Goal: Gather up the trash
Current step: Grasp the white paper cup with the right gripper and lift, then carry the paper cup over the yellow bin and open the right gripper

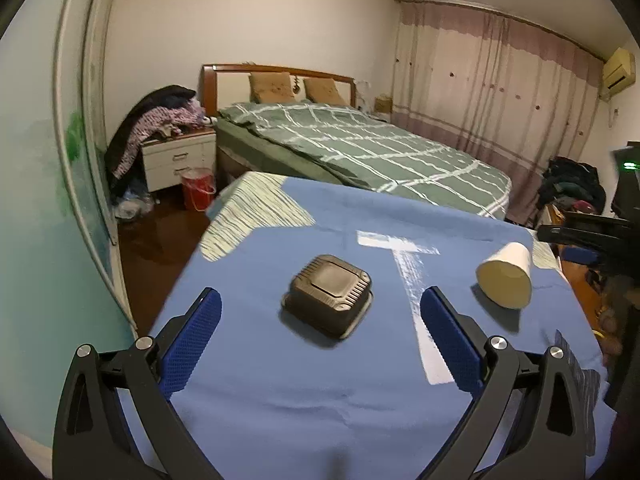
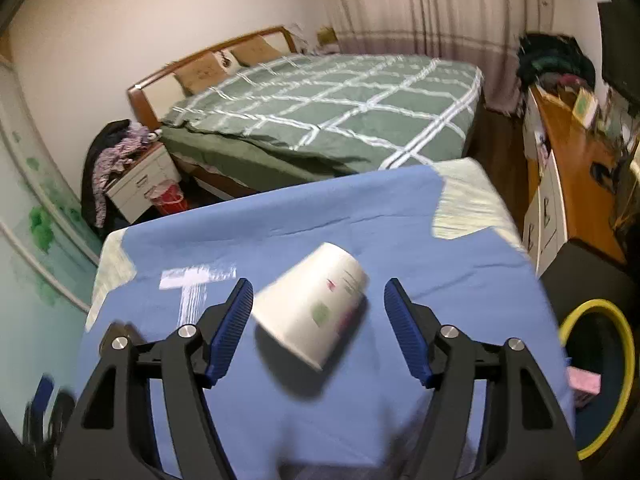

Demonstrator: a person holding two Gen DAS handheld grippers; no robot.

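A black plastic food container (image 1: 328,294) lies upside down on the blue cloth (image 1: 280,392) of the table. My left gripper (image 1: 320,300) is open, its blue pads either side of the container and a little short of it. A white paper cup (image 1: 505,276) lies on its side to the right. In the right wrist view the cup (image 2: 312,304) lies between the blue pads of my open right gripper (image 2: 318,292), not gripped. The right gripper shows at the far right edge of the left wrist view (image 1: 588,236).
A white tape cross (image 1: 404,256) marks the cloth. A bin with a yellow rim (image 2: 600,376) stands right of the table, a pink item inside. A bed (image 1: 360,148) lies beyond, a nightstand (image 1: 178,158) and red bucket (image 1: 198,188) at its left, a wooden dresser (image 2: 568,184) at right.
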